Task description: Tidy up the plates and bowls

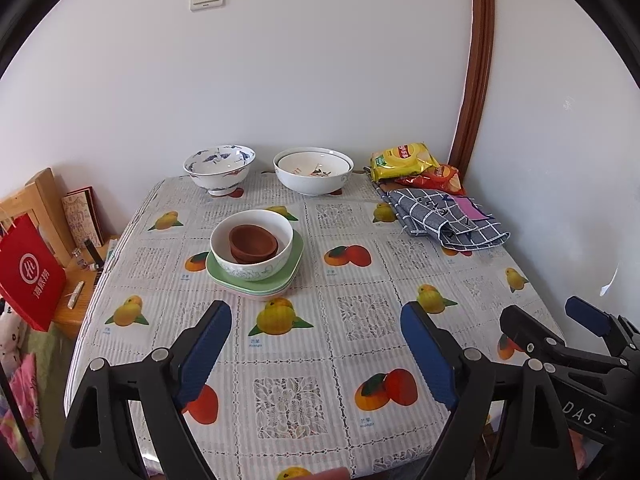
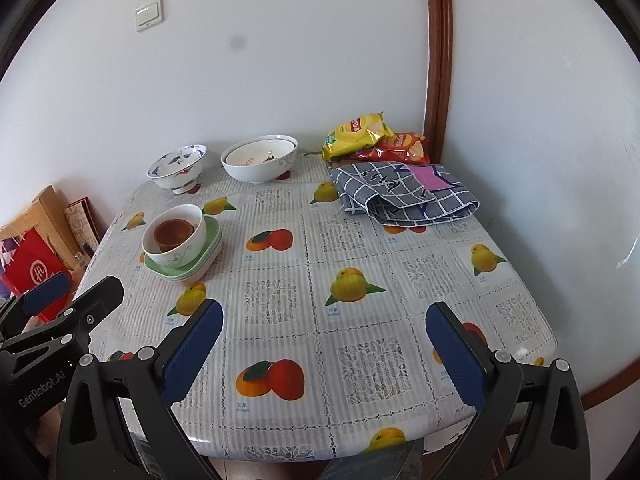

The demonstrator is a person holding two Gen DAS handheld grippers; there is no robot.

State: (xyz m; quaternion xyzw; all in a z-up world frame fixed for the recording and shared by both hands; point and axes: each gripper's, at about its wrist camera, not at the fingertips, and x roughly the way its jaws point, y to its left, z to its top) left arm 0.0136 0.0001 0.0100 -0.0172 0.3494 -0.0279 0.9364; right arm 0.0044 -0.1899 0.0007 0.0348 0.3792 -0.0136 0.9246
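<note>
**Desk:** Left wrist view first, left to right: what does it show?

**Photographer:** On the fruit-print table (image 1: 360, 360), the blue-and-white bowl (image 1: 219, 167) stands at the far edge, the large white bowl (image 1: 313, 175) just to its right with a second bowl nested inside. Nearer and between them sits the stack (image 1: 255, 258): green plates, a white bowl on top, brown bowls inside that. The left gripper (image 1: 316, 356) hangs above the near edge, jaws spread wide, nothing between them. The stack lies ahead of it and slightly left, well apart.

**Desk:** And the right wrist view?

**Photographer:** Same order. The stack (image 2: 182, 240) falls far to the left, the two bowls behind it by the wall, snack bags (image 2: 372, 140) and a checked cloth (image 2: 404, 194) at the far right corner. The right gripper (image 2: 324, 352) is also gaping and empty, over the near edge, with bare tablecloth straight ahead.

**Desk:** Which hand is better placed?

**Photographer:** The left, by my reading. The stack sits almost on its line and the far bowls beyond it, while the right gripper would have to cross left to reach any dish. The round rims offer no long axis to line up with; a rim pinch from the near side looks likeliest.
</note>
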